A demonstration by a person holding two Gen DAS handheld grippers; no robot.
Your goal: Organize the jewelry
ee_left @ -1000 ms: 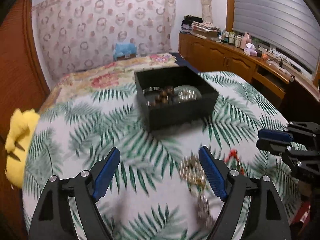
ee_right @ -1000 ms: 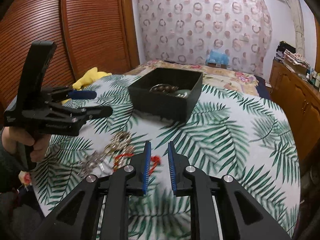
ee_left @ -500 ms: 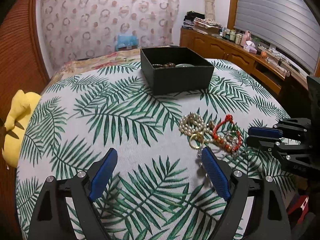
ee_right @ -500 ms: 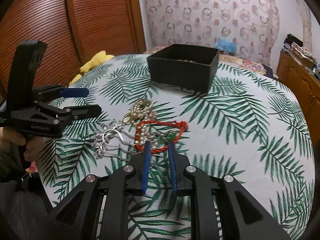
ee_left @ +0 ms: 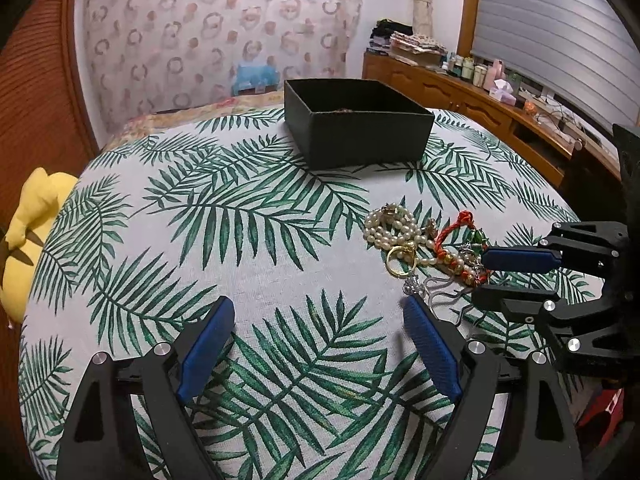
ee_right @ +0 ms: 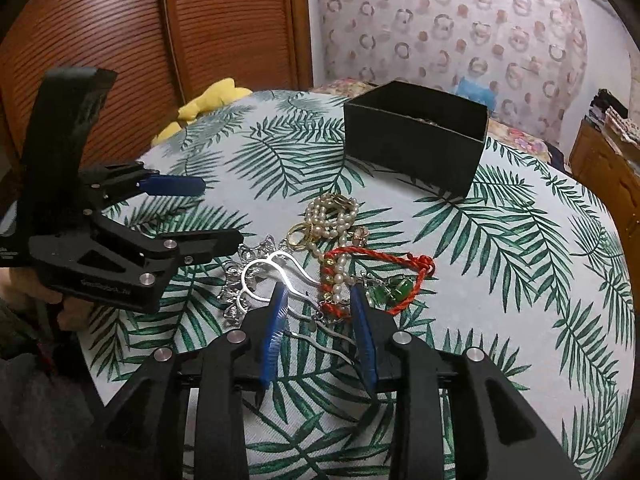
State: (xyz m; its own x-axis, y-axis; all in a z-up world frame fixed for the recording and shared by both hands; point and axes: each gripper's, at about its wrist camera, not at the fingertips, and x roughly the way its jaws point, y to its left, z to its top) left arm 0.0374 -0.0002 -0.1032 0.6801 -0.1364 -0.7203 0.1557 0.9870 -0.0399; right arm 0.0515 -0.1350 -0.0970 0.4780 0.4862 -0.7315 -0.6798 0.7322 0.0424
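Green palm leaves cover the cloth (ee_left: 248, 216) on the round table, and the jewelry lies in a loose heap near the table's right edge in the left wrist view. A pearl strand (ee_left: 390, 226) sits at the heap's far side, toward the black box (ee_left: 360, 136). A gold ring (ee_left: 400, 258) touches the pearls on the near side. A red cord (ee_right: 376, 256) loops over the pearls and carries green beads (ee_right: 394, 288). A silver comb (ee_right: 260, 280) with curved prongs lies at the heap's near left in the right wrist view, its prongs running toward the near edge.

The box stands well apart from the heap, toward the far edge, open at the top; something brownish shows just over its rim, too hidden to name.

The left gripper (ee_left: 316, 320) hovers over bare cloth beside the heap, its blue pads wide apart and nothing between them. Its right finger (ee_left: 430, 344) is just beside the comb's ornate end.

The right gripper (ee_right: 320, 300) points down at the heap; its jaws are opening, with the comb's prongs and a stretch of cord and pearls lying in the gap. The pads press on none of them.

A yellow plush toy (ee_left: 28, 232) lies off the table's left edge. A hand (ee_right: 48, 292) holds the left gripper's handle.
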